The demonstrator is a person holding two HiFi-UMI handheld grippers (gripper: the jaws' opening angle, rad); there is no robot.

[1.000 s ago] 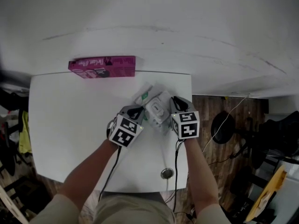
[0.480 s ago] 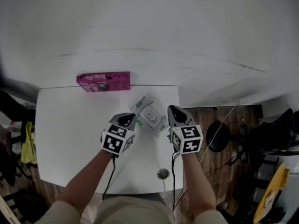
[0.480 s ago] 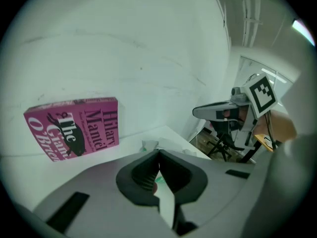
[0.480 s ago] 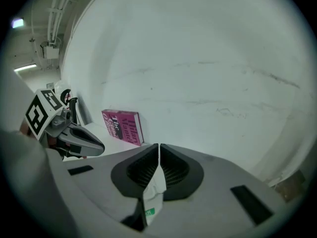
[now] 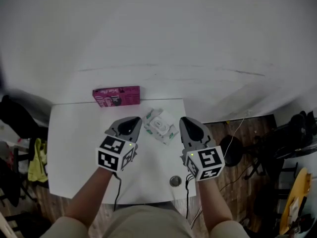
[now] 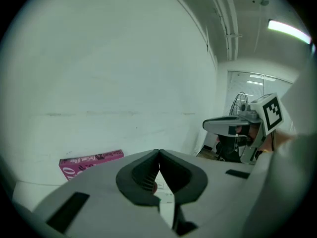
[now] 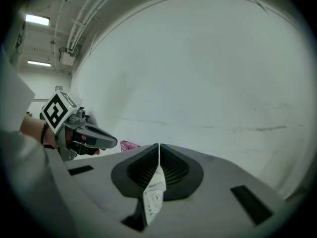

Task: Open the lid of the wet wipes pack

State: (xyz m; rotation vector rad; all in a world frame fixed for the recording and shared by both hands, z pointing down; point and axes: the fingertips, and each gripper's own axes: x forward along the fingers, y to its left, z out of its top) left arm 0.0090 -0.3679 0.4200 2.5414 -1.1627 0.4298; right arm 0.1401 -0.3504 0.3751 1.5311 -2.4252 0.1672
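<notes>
I hold both tongs up over the white table (image 5: 79, 148), one on each side of the wet wipes pack (image 5: 159, 126), and neither touches it. My left gripper (image 6: 158, 152) has its jaws pressed together at the tips with nothing pinched; below the tips the dark pads part into a narrow slit, and through it I see only a bit of white from the table below. My right gripper (image 7: 159, 147) is likewise closed tip to tip and empty, with a strip of the white, printed pack showing through the slit under its pads. The pack lies flat and askew near the far right part of the table, its white oval lid (image 5: 160, 125) facing up and green print at its edges; from here I cannot tell whether the lid is lifted or down. Both tongs point toward the pale wall (image 5: 158, 33) and somewhat down. A pink box (image 5: 117, 96) lies along the far edge of the table, touching or just beside the wall, to the left of the pack and apart from it. Near the front edge, between my forearms, sits a small round metal ring (image 5: 175, 181) set in the tabletop. The marker cubes (image 5: 115, 153) ride on the backs of the tongs, nearer to me than the jaws.
</notes>
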